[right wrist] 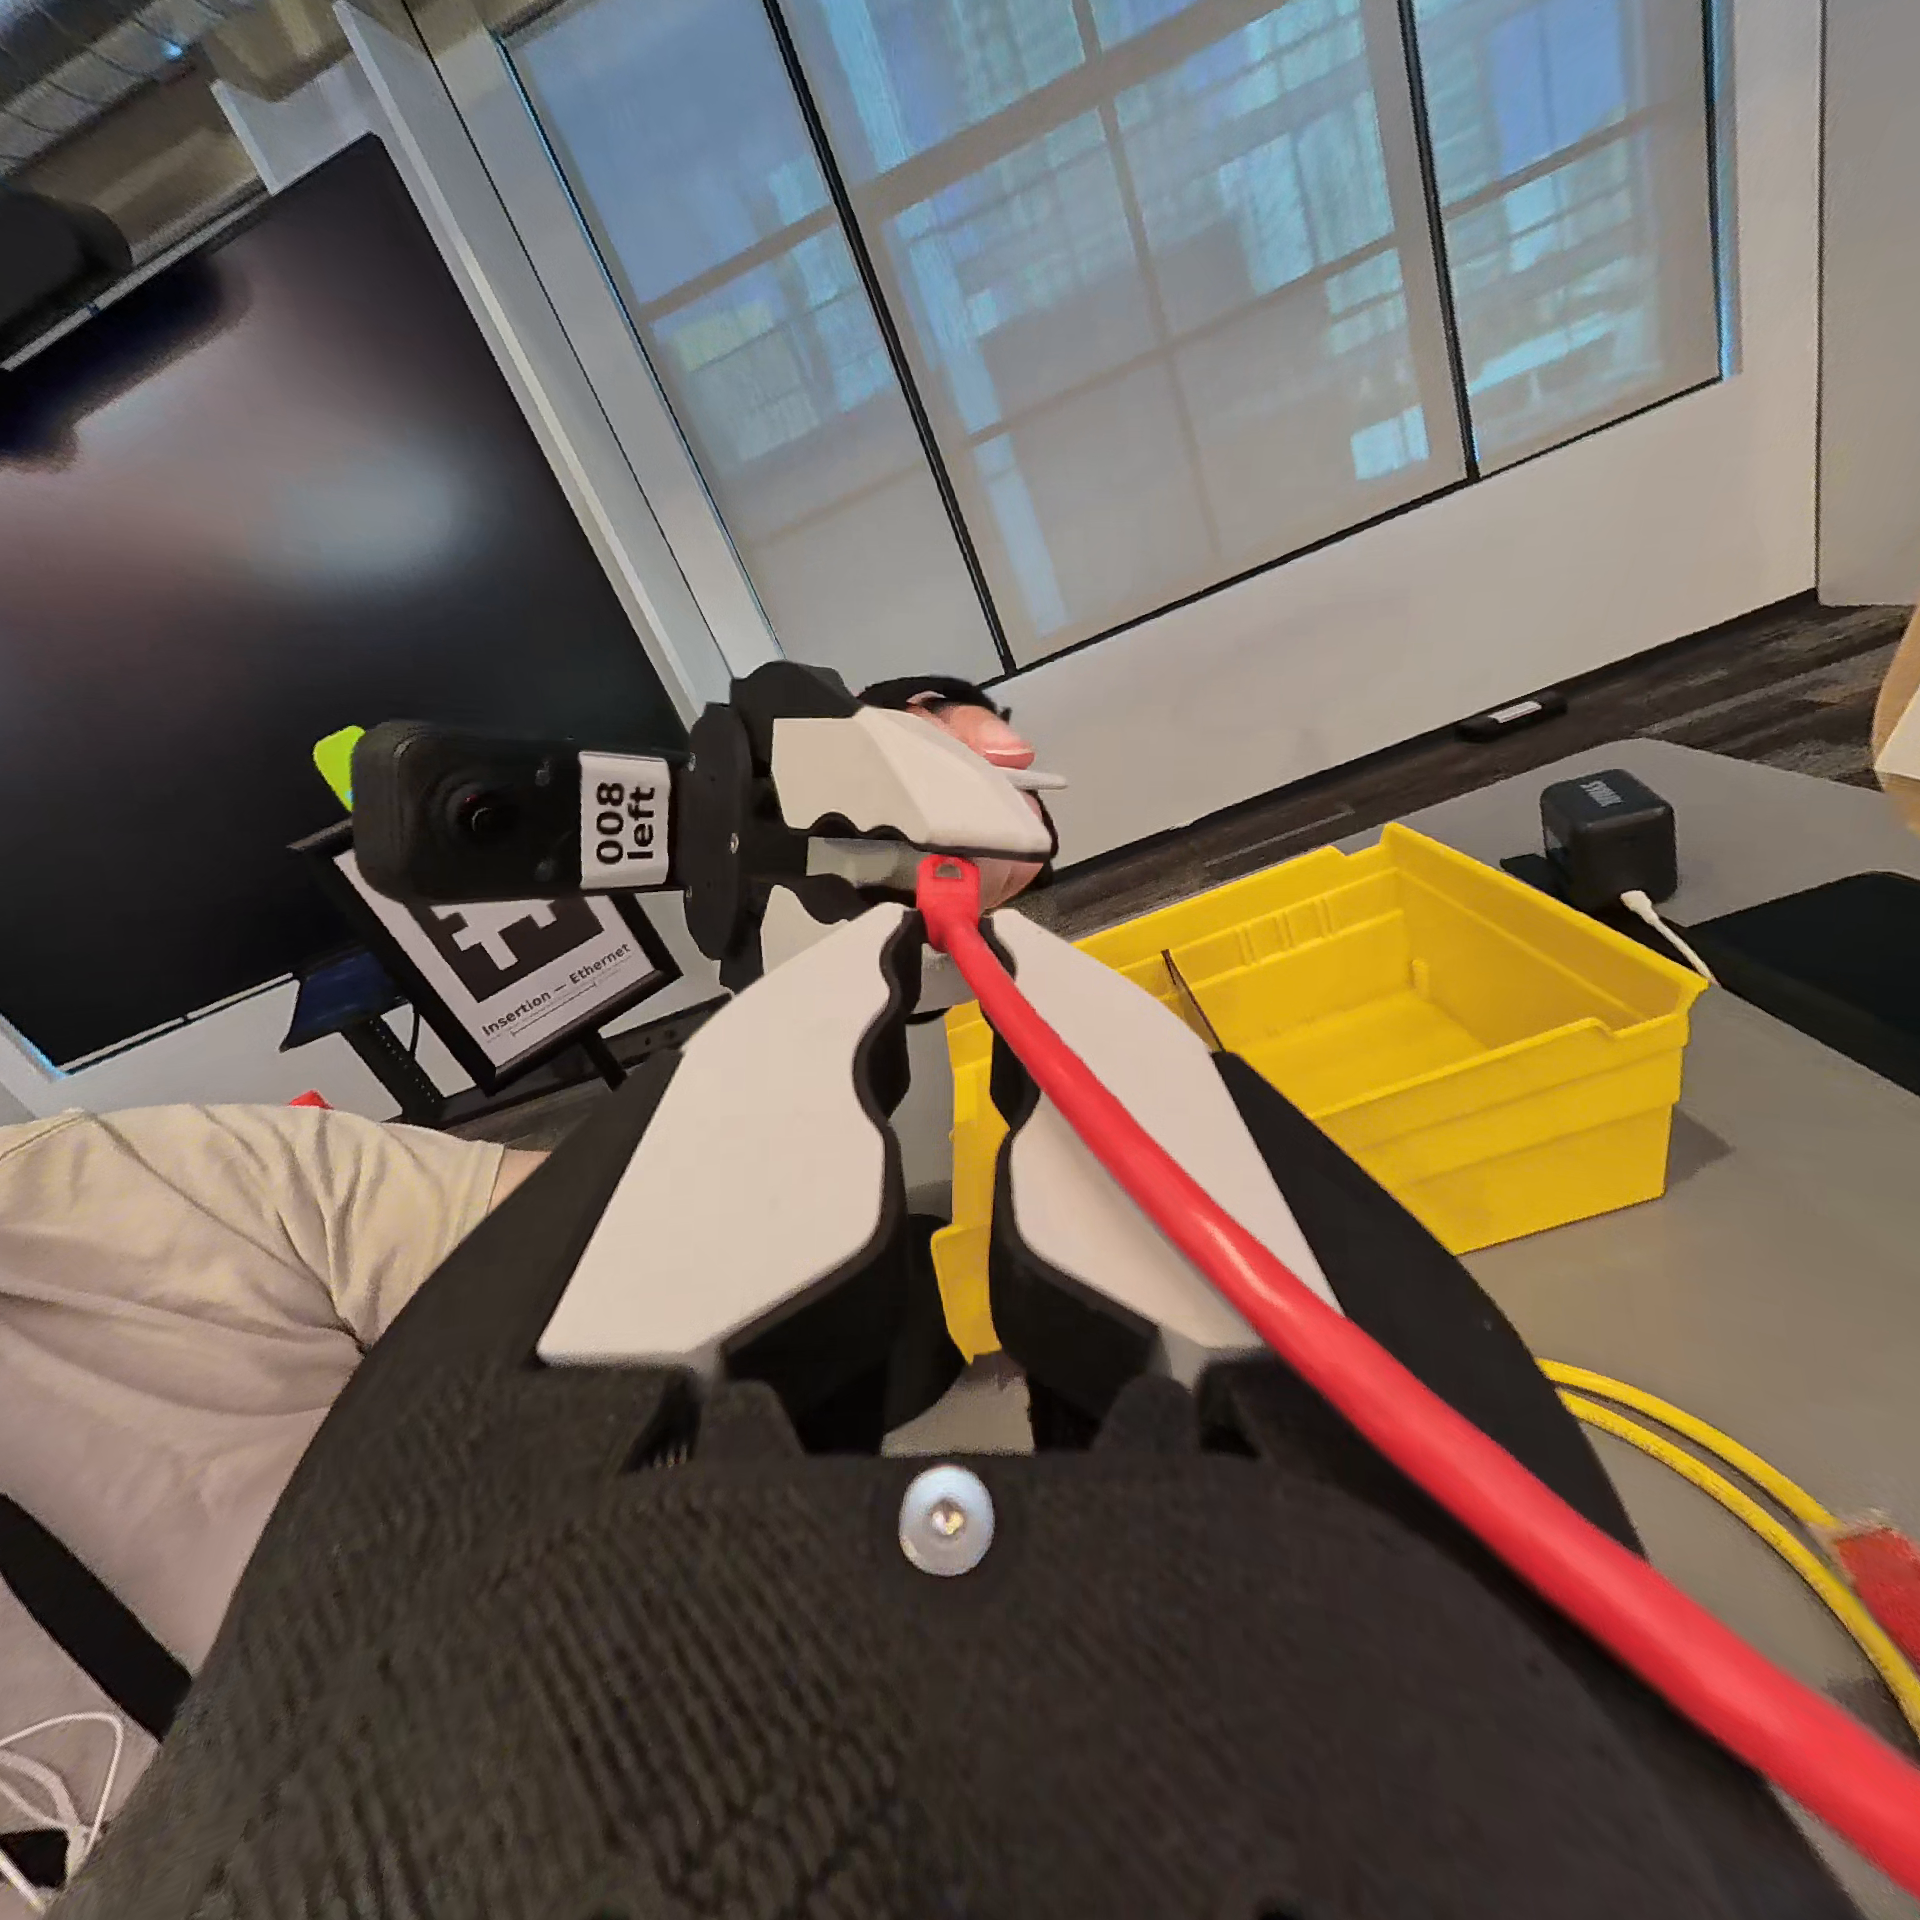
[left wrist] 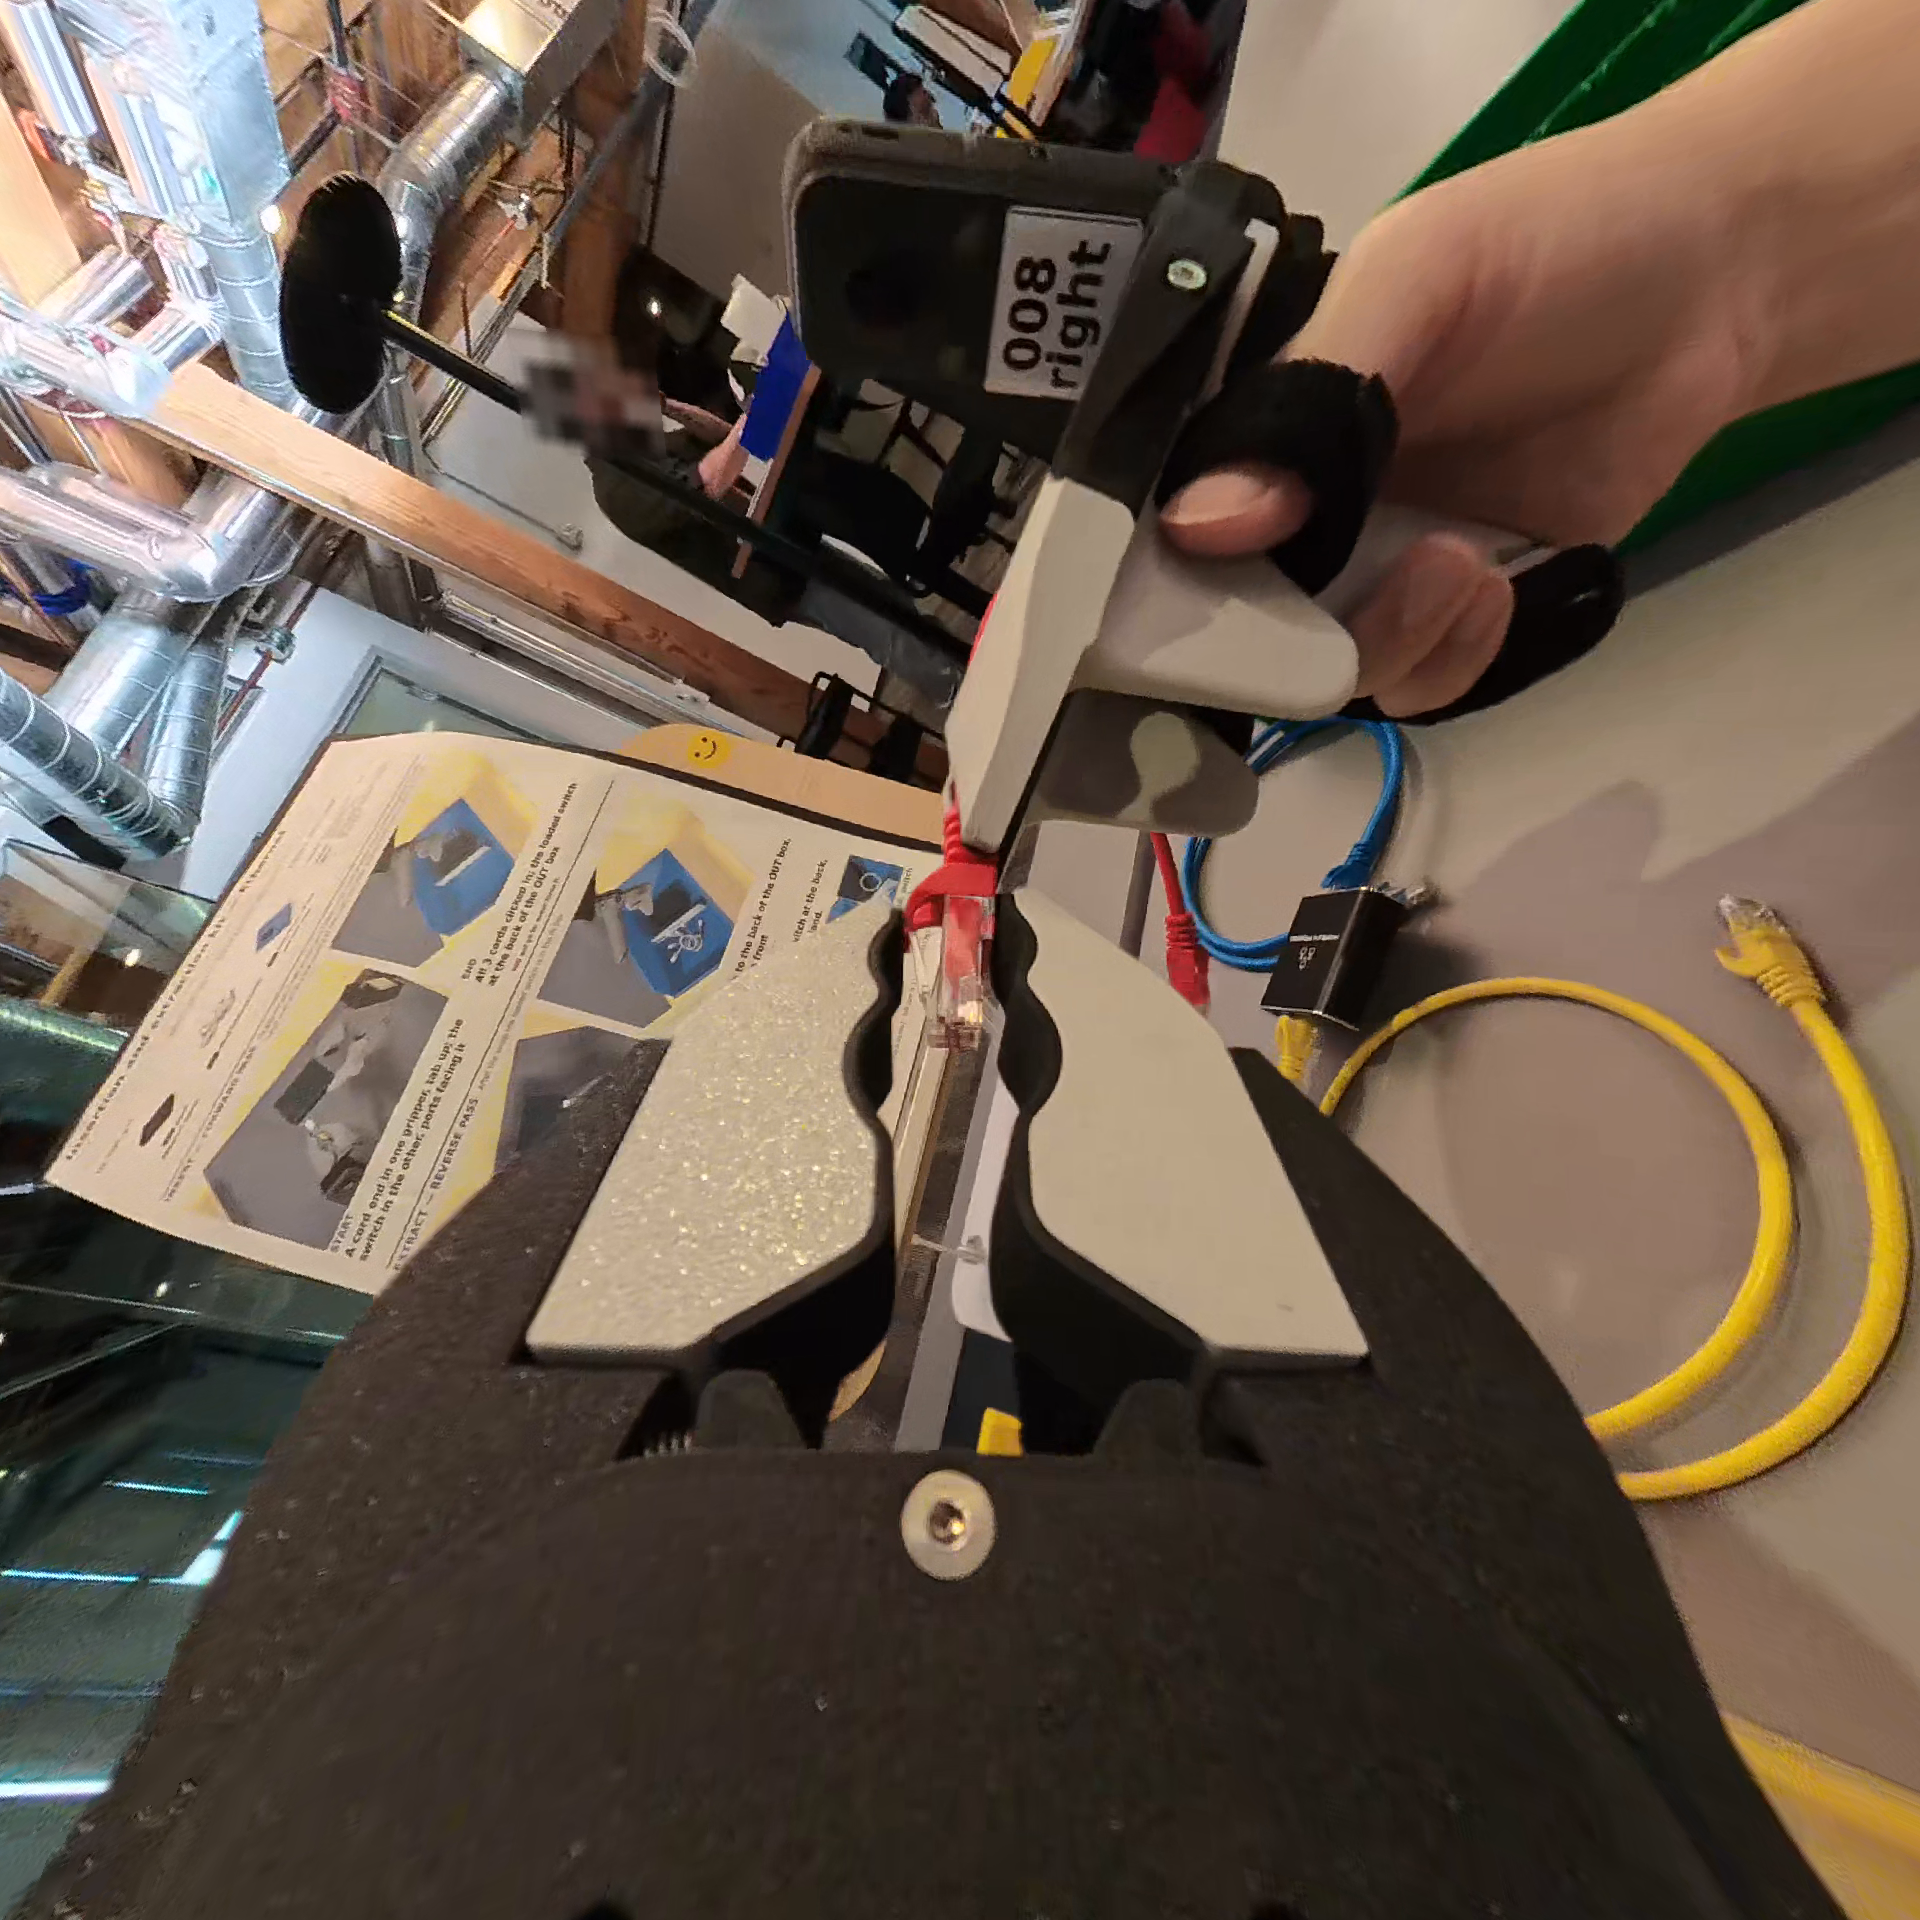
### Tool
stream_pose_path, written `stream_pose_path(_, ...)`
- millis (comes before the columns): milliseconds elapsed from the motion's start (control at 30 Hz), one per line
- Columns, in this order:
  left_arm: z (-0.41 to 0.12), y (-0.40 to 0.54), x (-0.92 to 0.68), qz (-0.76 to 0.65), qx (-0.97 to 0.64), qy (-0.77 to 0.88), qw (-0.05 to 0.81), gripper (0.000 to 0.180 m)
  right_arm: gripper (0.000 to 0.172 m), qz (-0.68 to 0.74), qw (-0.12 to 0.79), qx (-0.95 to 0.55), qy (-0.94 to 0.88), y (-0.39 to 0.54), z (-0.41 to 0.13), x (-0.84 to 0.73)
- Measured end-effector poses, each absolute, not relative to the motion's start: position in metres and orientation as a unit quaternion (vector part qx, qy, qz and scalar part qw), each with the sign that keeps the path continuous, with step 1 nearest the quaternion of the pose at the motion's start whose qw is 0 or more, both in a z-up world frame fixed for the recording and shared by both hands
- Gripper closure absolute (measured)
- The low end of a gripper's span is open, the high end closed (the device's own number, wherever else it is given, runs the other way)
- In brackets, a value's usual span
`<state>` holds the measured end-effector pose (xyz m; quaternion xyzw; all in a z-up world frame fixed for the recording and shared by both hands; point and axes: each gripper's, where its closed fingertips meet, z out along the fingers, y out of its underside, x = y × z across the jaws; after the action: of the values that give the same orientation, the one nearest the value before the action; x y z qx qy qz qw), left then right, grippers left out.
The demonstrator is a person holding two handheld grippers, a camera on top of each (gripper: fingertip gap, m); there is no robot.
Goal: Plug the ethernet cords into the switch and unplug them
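Observation:
My left gripper (left wrist: pixel 958 925) is shut on the clear plug (left wrist: pixel 961 977) of the red ethernet cord, with the plug lying between its two pads. My right gripper (right wrist: pixel 948 925) is shut on the same red cord (right wrist: pixel 1143 1143) just behind the plug. It reaches in from above in the left wrist view (left wrist: pixel 987 852). The two grippers meet tip to tip, with the left gripper (right wrist: pixel 966 857) just beyond the right's fingertips. The small black switch (left wrist: pixel 1330 961) lies on the grey table (left wrist: pixel 1558 1195), apart from both grippers. A yellow cord (left wrist: pixel 1766 1195) and a blue cord (left wrist: pixel 1340 790) lie at it.
A printed instruction sheet (left wrist: pixel 416 987) stands to the left. The red cord's other plug (left wrist: pixel 1190 956) lies near the switch. A yellow bin (right wrist: pixel 1403 1039) sits on the table, a black device (right wrist: pixel 1605 836) behind it. A green bin (left wrist: pixel 1662 156) is at the far right. A person's sleeve (right wrist: pixel 208 1247) is close by. Both grippers' tips are close together, under 4 cm apart.

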<state>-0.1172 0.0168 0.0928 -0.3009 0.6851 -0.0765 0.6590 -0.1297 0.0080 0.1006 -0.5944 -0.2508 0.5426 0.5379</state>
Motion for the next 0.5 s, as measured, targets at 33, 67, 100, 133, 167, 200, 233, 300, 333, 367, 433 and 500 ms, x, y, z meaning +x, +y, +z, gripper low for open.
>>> stream_pose_path(33, 0.092, 0.017, -0.117, -0.074, -0.299, 0.687, 0.658, 0.166, 0.161, 0.544, 0.536, -0.594, -0.254, 0.007, 0.1, -0.13)
stream_pose_path(67, 0.091, 0.015, -0.117, -0.075, -0.297, 0.69, 0.656, 0.166, 0.161, 0.547, 0.533, -0.592, -0.258, 0.006, 0.1, -0.13)
stream_pose_path(100, 0.091, 0.013, -0.117, -0.078, -0.293, 0.692, 0.655, 0.166, 0.161, 0.549, 0.531, -0.589, -0.266, 0.004, 0.1, -0.13)
stream_pose_path(133, 0.091, 0.011, -0.117, -0.081, -0.289, 0.695, 0.654, 0.166, 0.161, 0.549, 0.529, -0.587, -0.272, 0.002, 0.1, -0.13)
stream_pose_path(167, 0.091, 0.009, -0.117, -0.082, -0.286, 0.697, 0.652, 0.167, 0.16, 0.548, 0.526, -0.588, -0.276, 0.001, 0.1, -0.13)
stream_pose_path(200, 0.091, 0.008, -0.117, -0.083, -0.282, 0.7, 0.651, 0.167, 0.158, 0.544, 0.525, -0.592, -0.28, 0.0, 0.099, -0.131)
stream_pose_path(233, 0.09, 0.007, -0.117, -0.082, -0.279, 0.702, 0.65, 0.167, 0.157, 0.538, 0.524, -0.596, -0.284, 0.0, 0.098, -0.132)
stream_pose_path(300, 0.088, 0.006, -0.116, -0.078, -0.276, 0.706, 0.647, 0.167, 0.154, 0.527, 0.523, -0.604, -0.289, 0.0, 0.095, -0.135)
stream_pose_path(333, 0.087, 0.005, -0.115, -0.076, -0.276, 0.708, 0.646, 0.167, 0.155, 0.521, 0.524, -0.608, -0.291, 0.001, 0.094, -0.135)
stream_pose_path(367, 0.087, 0.006, -0.116, -0.072, -0.276, 0.709, 0.645, 0.167, 0.155, 0.517, 0.526, -0.61, -0.289, 0.002, 0.093, -0.136)
stream_pose_path(433, 0.085, 0.006, -0.116, -0.073, -0.273, 0.712, 0.642, 0.167, 0.155, 0.519, 0.518, -0.614, -0.293, 0.001, 0.091, -0.138)
stream_pose_path(500, 0.084, 0.005, -0.117, -0.076, -0.272, 0.715, 0.639, 0.166, 0.155, 0.522, 0.516, -0.614, -0.292, 0.001, 0.091, -0.139)
